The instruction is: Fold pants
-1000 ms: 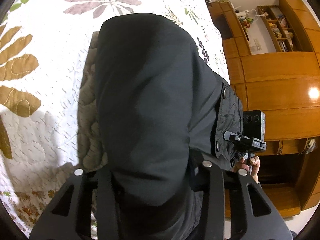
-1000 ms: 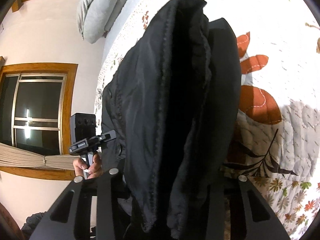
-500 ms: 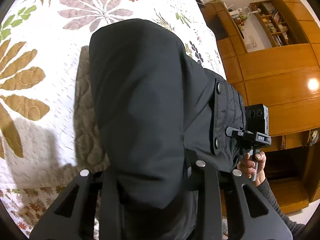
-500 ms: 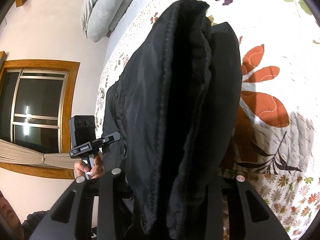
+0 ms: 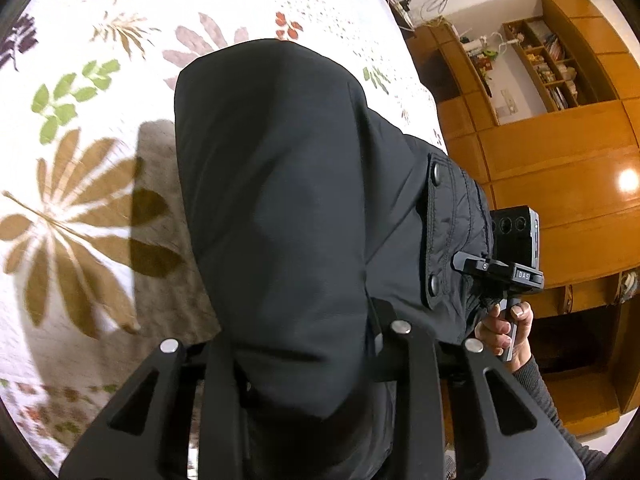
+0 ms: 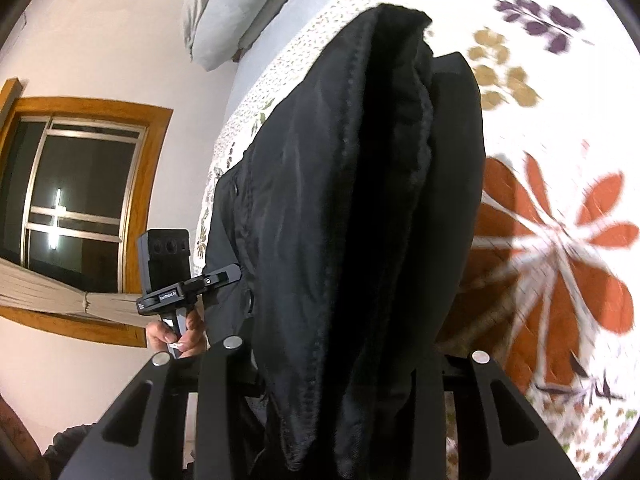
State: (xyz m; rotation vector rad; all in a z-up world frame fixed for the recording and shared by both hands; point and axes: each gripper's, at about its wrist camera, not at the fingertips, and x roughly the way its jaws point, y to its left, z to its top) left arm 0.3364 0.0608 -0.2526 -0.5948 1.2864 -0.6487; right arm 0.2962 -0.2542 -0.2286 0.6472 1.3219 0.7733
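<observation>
Left gripper and right gripper each clamp black pants, lifted above the floral bed.

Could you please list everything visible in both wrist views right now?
pants: one pair, black, lifted above the bed, gripped by both grippers
quilt: one, white with leaf prints, covering the bed
pillows: grey, at the bed's far end by the wall
window: one, wood-framed, dark outside
shelves: orange-brown wood, beside the bed
left gripper: black, shut on the pants
right gripper: black, shut on the pants
hands: two, each holding a gripper handle
</observation>
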